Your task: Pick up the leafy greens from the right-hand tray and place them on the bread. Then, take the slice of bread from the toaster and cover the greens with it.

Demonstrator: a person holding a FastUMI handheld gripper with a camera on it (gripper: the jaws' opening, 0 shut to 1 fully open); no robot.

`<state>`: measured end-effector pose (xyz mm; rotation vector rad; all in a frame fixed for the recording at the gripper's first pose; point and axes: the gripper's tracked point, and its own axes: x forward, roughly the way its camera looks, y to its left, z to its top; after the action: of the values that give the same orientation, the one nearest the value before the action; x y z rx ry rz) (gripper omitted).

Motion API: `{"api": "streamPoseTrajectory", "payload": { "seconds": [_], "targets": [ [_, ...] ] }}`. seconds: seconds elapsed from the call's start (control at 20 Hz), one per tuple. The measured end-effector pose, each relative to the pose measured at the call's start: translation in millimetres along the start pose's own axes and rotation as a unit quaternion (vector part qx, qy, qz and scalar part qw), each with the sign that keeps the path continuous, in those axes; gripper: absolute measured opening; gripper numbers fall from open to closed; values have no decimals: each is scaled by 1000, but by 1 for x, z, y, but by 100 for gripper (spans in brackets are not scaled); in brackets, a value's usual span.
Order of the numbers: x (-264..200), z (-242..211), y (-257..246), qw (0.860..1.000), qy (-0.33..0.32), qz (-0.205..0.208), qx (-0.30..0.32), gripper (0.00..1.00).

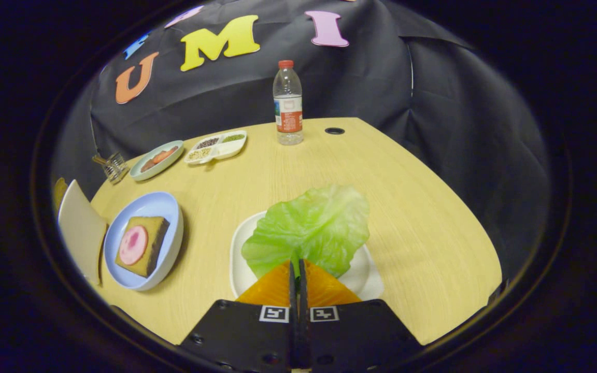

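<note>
The gripper has its two fingers pressed together on the near edge of the leafy greens, pinching the leaf; the broad green leaf spreads beyond the fingertips over the white tray that lies on the wooden table. To the left of the fingers a blue plate holds the bread topped with a pink round slice, and a white toaster stands just beside that plate; farther off stand a dish of food, a divided tray and a water bottle.

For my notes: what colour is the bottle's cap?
Red, in the gripper view: bottle, cap.
</note>
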<state>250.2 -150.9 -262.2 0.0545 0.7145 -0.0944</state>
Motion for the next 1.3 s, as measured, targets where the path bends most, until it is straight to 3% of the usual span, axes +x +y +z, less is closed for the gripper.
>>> {"api": "streamPoseTrajectory", "payload": {
  "seconds": [0.4,0.75,1.0,1.3],
  "targets": [
    [-70,38,38,998,-50,32,1,0],
    [-115,60,148,989,-95,102,-55,0],
    [-94,53,234,982,-93,149,-69,0],
    [-35,7,263,988,-30,137,-65,0]
  ]
}}
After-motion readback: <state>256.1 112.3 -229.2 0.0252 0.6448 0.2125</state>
